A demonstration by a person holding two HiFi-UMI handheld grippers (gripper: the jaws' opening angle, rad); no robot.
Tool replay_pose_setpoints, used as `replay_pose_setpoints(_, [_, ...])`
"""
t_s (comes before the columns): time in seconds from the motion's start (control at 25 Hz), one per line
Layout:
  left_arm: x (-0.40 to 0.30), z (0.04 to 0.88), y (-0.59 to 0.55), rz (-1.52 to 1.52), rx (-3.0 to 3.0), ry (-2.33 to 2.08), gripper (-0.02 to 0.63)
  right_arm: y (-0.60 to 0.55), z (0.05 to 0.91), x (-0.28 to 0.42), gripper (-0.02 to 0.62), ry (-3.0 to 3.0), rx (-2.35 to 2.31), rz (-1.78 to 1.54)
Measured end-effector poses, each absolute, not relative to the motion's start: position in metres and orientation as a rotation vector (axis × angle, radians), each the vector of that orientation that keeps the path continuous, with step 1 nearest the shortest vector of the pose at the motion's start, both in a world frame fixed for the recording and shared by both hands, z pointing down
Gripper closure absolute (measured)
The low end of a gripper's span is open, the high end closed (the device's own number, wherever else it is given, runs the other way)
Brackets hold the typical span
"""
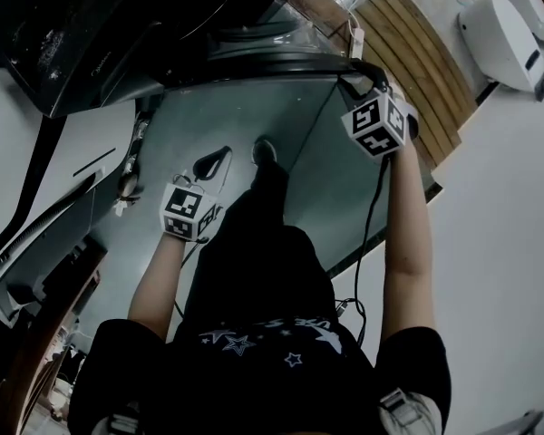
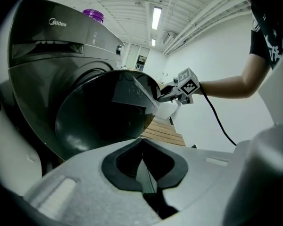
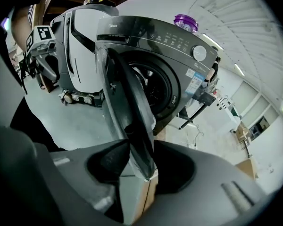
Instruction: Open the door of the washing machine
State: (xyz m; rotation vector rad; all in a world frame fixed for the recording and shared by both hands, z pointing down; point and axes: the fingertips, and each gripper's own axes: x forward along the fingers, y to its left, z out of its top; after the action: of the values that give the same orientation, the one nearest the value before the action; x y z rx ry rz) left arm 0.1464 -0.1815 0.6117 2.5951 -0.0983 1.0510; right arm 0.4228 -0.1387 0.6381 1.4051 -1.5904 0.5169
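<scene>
The dark grey washing machine (image 2: 47,46) stands with its round glass door (image 2: 104,107) swung partly out from the drum opening (image 3: 153,86). My right gripper (image 3: 140,159) is shut on the door's free edge (image 3: 132,126), which fills the gap between its pads. The left gripper view shows that gripper (image 2: 162,94) at the door's far rim. From the head view it reaches up to the rim (image 1: 358,71). My left gripper (image 2: 141,142) is shut with nothing in it, lower and off to the left (image 1: 208,166), short of the door.
A purple-lidded container (image 3: 185,21) sits on top of the machine. A white machine (image 3: 80,46) stands beside it. A wooden pallet (image 1: 417,62) and a white appliance (image 1: 503,34) lie to the right. A cable (image 1: 372,216) hangs from the right gripper.
</scene>
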Motion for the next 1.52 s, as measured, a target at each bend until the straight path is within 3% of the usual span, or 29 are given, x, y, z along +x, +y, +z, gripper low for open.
replay_pose_setpoints(0.4, [0.103, 0.603, -0.127, 1.070, 2.638, -0.107, 0.595, -0.069, 0.634, 0.359, 0.449, -1.559, 1.541, 0.595])
replay_pose_setpoints(0.8, [0.015, 0.589, -0.072, 1.065, 2.657, -0.247, 0.595, -0.020, 0.637, 0.257, 0.476, -1.654, 1.583, 0.640])
replay_pose_setpoints(1.52, [-0.080, 0.582, -0.039, 1.092, 2.632, -0.194, 0.595, 0.007, 0.635, 0.106, 0.495, -1.689, 1.684, 0.766])
